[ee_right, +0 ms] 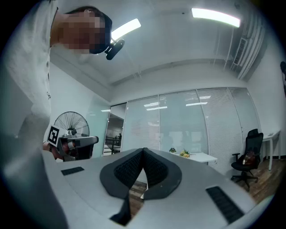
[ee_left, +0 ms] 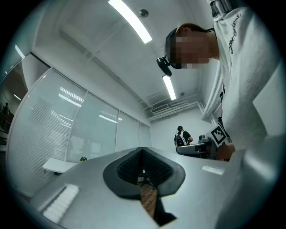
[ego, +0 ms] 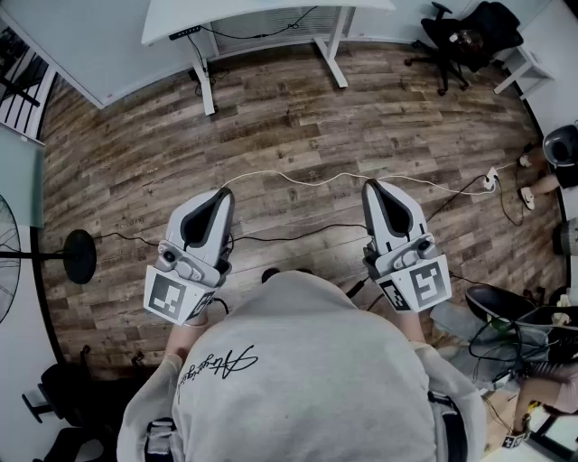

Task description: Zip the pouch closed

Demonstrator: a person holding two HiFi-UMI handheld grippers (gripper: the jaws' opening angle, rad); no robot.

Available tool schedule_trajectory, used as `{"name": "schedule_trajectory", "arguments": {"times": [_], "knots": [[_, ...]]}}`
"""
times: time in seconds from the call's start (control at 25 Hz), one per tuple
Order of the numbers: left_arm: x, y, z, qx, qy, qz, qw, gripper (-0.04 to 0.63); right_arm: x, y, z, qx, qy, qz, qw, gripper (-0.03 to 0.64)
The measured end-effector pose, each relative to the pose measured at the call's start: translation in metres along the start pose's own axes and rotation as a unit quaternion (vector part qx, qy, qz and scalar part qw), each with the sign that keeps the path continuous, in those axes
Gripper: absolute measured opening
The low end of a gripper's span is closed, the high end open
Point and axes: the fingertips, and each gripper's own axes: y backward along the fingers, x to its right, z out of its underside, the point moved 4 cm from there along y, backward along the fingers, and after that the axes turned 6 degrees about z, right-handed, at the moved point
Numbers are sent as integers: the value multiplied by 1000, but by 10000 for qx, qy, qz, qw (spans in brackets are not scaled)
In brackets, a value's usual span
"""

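No pouch shows in any view. In the head view I look down over a grey sweatshirt (ego: pixel 298 361) at a wooden floor. My left gripper (ego: pixel 221 192) and my right gripper (ego: pixel 370 186) are held side by side in front of the chest, both pointing away from the body. The left gripper (ee_left: pixel 143 150) has its jaws shut with nothing between the pads. The right gripper (ee_right: pixel 144 151) is shut and empty too. Each gripper view catches the other gripper's marker cube at its edge, the right one (ee_left: pixel 217 133) and the left one (ee_right: pixel 53 134).
A white desk (ego: pixel 262 13) stands ahead, with a black office chair (ego: pixel 465 36) at the far right. A fan's base (ego: pixel 79 257) sits on the floor at left. Cables (ego: pixel 298 178) cross the floor. Bags and gear (ego: pixel 524 325) lie at the right. A person (ee_left: pixel 181 134) stands far off.
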Motion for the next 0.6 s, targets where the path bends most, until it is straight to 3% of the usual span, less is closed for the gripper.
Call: {"name": "schedule_trajectory", "arguments": {"times": [0.6], "knots": [[-11, 6, 7, -231, 79, -30, 9997, 0, -9, -10, 3, -123, 81, 34, 9999, 0]]}}
